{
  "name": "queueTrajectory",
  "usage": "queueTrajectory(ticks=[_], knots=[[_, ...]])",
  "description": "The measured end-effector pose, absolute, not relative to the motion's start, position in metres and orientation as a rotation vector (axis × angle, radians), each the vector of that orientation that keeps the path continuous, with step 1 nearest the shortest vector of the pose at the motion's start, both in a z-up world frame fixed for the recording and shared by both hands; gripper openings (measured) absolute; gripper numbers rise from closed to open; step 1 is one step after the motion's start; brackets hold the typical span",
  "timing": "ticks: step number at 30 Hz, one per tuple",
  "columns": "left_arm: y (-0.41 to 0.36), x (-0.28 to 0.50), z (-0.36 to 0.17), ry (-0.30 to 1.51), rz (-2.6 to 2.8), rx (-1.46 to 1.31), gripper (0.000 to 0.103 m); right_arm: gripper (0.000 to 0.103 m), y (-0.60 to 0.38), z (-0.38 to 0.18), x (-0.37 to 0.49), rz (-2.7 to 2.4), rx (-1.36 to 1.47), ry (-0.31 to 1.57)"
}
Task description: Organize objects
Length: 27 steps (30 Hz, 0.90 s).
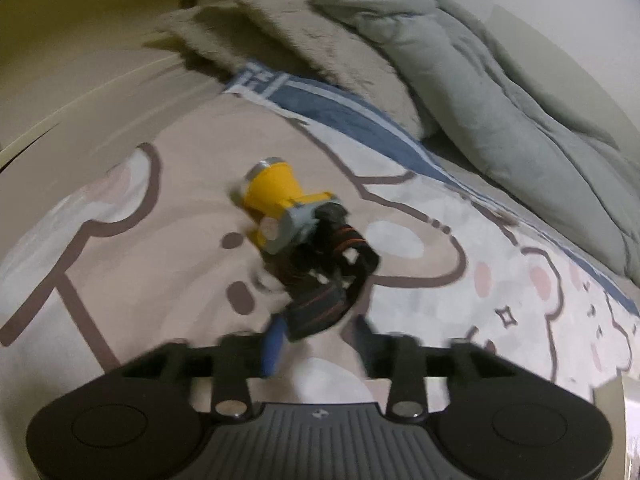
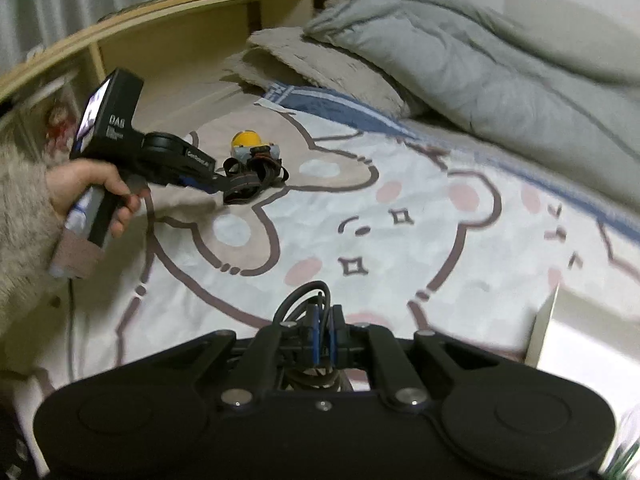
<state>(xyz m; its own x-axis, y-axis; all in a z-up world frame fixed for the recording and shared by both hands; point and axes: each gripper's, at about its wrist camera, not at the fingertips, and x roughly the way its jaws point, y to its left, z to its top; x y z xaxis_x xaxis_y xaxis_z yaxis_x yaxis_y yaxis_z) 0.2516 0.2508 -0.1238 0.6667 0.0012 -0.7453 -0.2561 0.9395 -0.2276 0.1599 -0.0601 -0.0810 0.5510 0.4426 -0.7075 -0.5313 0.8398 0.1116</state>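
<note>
Currently the main risk is a partial grasp. The headlamp (image 1: 280,200) lies on the bedsheet (image 1: 420,288) with its black strap (image 1: 320,304) bunched loosely toward the left gripper (image 1: 316,340). If the fingers close on a single fold of strap, the yellow lamp body is likely to dangle, swing, or slip free when lifted. The soft bedding gives little support, so pressing down may push the strap into the sheet instead of seating it between the fingers. Both wrist views are blurred, which makes fine alignment uncertain.

The left gripper's fingers are spread apart. The near end of the strap sits between them or just ahead of the tips; contact cannot be confirmed. The lamp body lies farther forward, beyond the strap, slightly left of the gripper's centre line.

The right gripper (image 2: 323,324) is pressed together on a looped dark cable (image 2: 304,300) and hangs over the sheet, well apart from the headlamp (image 2: 252,148), which shows in its view at upper left beside the left gripper (image 2: 216,182). A grey quilt (image 2: 460,48) lies bunched along the far side of the bed.
</note>
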Motion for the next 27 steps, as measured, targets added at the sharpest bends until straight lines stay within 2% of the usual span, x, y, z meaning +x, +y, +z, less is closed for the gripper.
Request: queueTrajectory(ticks=[7,13,15,16,17,24,26,27], knots=[[0.259,0.269,-0.143,0.855,0.157,-0.410,0.050,0.005,-0.072,-0.083,0.151,0.638,0.067,0.928],[0.257,0.280,-0.151,0.798,0.172,-0.429,0.050,0.006,-0.080,-0.106,0.151,0.756,0.289,1.145],[0.255,0.284,-0.154,0.817,0.162,-0.416,0.036,0.006,-0.082,-0.113,0.153,0.756,0.273,1.166],[0.255,0.284,-0.155,0.826,0.162,-0.408,0.012,0.006,-0.084,-0.114,0.155,0.742,0.266,1.164],[0.255,0.285,-0.157,0.840,0.165,-0.409,0.005,0.006,-0.087,-0.115,0.158,0.722,0.262,1.165],[0.254,0.273,-0.146,0.832,0.152,-0.373,0.002,0.010,-0.099,-0.123,0.167,0.590,0.198,1.185],[0.250,0.265,-0.143,0.847,0.134,-0.355,0.002,0.013,-0.102,-0.123,0.167,0.576,0.183,1.183],[0.248,0.260,-0.141,0.858,0.120,-0.341,0.002,0.019,-0.104,-0.122,0.167,0.566,0.174,1.178]])
